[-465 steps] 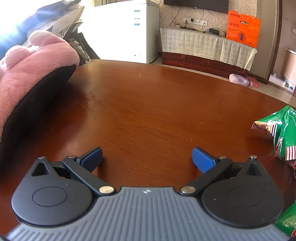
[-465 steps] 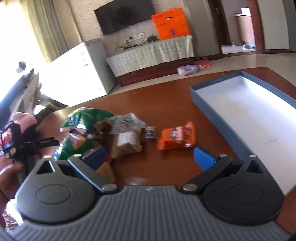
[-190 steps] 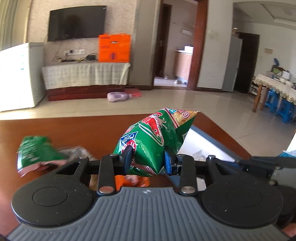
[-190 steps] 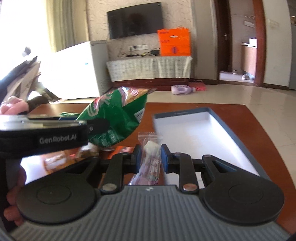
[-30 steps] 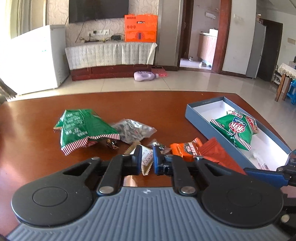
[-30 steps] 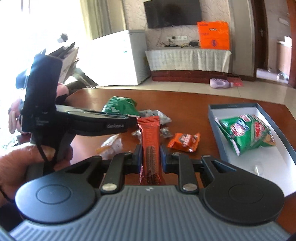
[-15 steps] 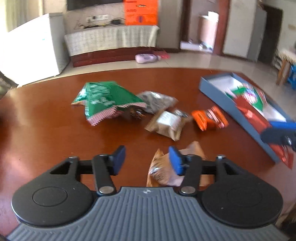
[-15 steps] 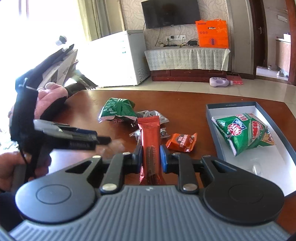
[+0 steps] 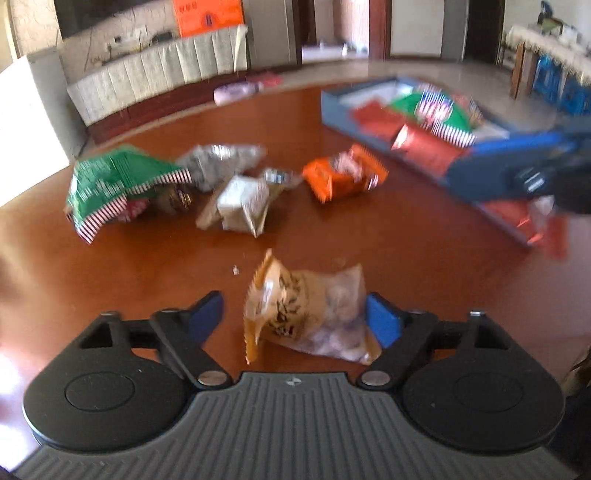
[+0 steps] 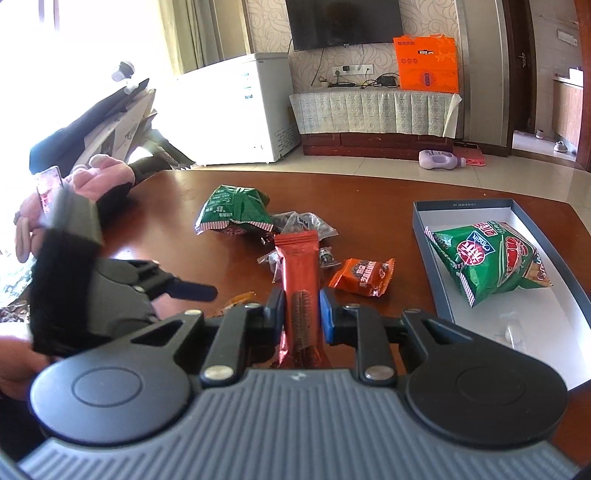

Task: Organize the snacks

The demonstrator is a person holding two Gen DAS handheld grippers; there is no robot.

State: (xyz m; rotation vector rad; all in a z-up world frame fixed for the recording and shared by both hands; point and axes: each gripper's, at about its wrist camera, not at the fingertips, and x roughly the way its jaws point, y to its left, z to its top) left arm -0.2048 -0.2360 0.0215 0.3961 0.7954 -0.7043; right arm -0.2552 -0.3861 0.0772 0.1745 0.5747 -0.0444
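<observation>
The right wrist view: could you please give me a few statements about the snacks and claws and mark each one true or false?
1. The right claw is shut on the red snack bar. True.
2. The blue box is empty. False: a green chip bag lies in it.
3. The orange packet lies on the table, outside the box. True.
4. The left claw clamps the tan packet. False: its jaws are opening, and the packet lies between them.

Behind the brown counter stand a white freezer, a dark television on the wall, an orange box on a covered cabinet, and a purple bottle lying on the floor.
</observation>
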